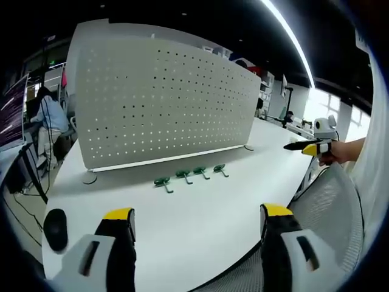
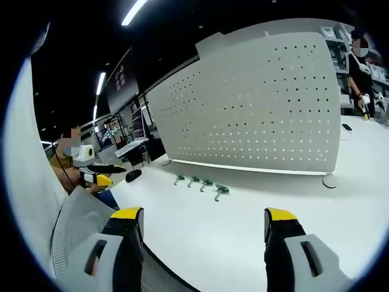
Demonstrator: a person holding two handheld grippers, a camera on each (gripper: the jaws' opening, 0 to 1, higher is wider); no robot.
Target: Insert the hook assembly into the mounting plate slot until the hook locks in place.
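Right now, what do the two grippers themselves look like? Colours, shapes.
Both match: the left gripper and right gripper each have two blocky light-grey jaws with a dark slot, black inner faces and yellow caps at the tips. No cables or sleeves can be made out.

The four green hooks (image 1: pixel 188 175) on the tabletop (image 1: pixel 200 225) are too small to tell their shape or which way each one faces; in the right gripper view the hooks (image 2: pixel 200 184) are small too. The panel (image 1: pixel 161 100) hides the tabletop behind it. The slots in the panel show as small dots only. The bottom edge cuts off the left gripper (image 1: pixel 197 234) below its fingers (image 1: pixel 118 214), and also the right gripper (image 2: pixel 203 234).
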